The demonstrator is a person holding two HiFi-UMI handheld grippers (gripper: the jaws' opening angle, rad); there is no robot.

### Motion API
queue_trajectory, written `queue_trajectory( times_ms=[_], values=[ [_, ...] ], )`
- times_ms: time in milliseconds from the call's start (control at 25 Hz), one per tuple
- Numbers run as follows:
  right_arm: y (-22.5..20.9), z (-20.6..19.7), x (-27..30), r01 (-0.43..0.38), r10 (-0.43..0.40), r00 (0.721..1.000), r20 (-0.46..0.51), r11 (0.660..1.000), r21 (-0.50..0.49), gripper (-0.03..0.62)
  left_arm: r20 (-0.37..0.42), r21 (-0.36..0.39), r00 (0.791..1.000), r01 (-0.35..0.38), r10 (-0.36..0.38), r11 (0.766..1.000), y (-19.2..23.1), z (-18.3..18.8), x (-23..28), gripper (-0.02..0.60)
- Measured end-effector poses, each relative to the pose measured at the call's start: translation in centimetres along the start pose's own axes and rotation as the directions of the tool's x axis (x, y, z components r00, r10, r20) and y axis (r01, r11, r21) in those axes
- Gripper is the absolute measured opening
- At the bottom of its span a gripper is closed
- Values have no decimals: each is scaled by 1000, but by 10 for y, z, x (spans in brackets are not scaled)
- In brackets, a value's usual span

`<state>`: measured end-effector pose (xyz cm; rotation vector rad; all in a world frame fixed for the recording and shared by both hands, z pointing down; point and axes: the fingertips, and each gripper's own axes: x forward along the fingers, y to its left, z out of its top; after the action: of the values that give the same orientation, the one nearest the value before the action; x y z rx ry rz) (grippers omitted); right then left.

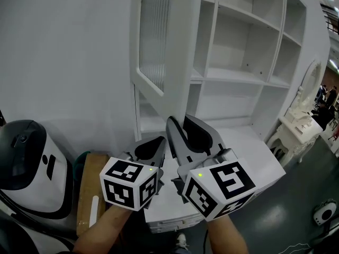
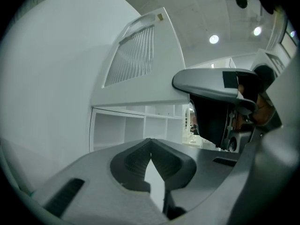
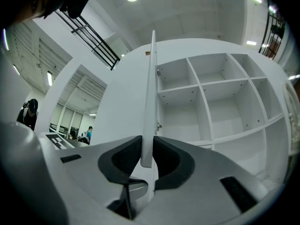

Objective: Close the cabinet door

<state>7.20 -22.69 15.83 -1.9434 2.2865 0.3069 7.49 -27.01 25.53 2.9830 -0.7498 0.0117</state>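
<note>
A tall white cabinet [image 1: 238, 73] with bare open shelves stands ahead. Its cabinet door [image 1: 180, 62], white-framed with a ribbed glass panel, swings out toward me. My right gripper [image 1: 183, 121] reaches up to the door's lower corner. In the right gripper view the door [image 3: 150, 102] shows edge-on, and the right gripper [image 3: 147, 153] is shut on that thin edge with both pads against it. My left gripper [image 1: 156, 144] hovers just left of it, below the door, holding nothing. In the left gripper view the left gripper [image 2: 150, 142] has its tips together, with the door [image 2: 140, 64] above.
A white and black rounded machine [image 1: 26, 163] stands at the lower left beside a brown box [image 1: 90, 194]. A plain white wall [image 1: 63, 62] lies behind the open door. White ornate furniture [image 1: 296, 131] stands to the cabinet's right, with people [image 1: 326, 94] far behind it.
</note>
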Motion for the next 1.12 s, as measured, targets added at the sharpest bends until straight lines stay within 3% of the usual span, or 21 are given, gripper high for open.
queue_trajectory(
  times_ms=[1120],
  values=[
    [-122, -11, 12, -112, 112, 994, 13, 988, 109, 91, -6, 6, 1000, -30, 30, 1000, -17, 2, 97, 12]
  ],
)
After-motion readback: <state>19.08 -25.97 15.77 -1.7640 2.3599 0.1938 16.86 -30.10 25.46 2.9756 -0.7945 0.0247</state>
